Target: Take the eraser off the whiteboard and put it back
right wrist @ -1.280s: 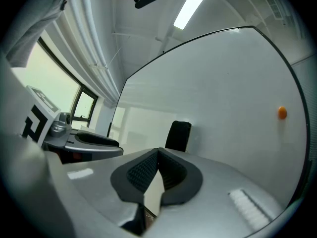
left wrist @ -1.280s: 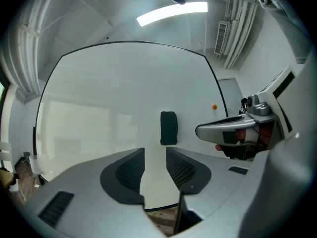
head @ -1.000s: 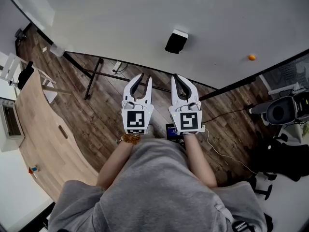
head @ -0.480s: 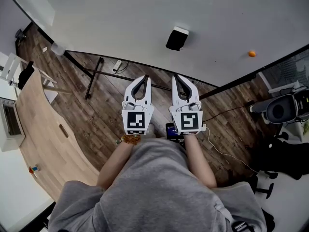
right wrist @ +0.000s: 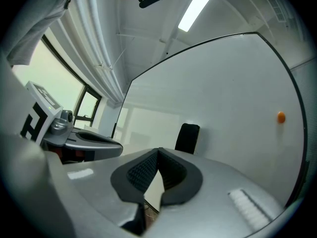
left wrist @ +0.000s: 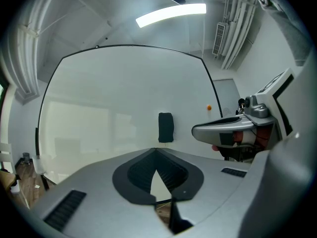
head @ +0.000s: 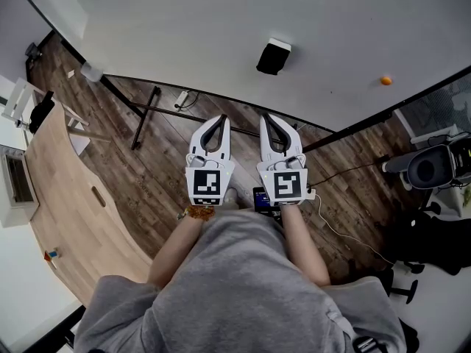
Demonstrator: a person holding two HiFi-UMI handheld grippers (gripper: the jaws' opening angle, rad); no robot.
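Both empty: left gripper (head: 216, 118) fingers just clenched, right gripper (head: 269, 117) clenched; eraser (head: 273, 56) well ahead.

Head view looks steeply down; both gripper views face the same whiteboard (left wrist: 99, 93).
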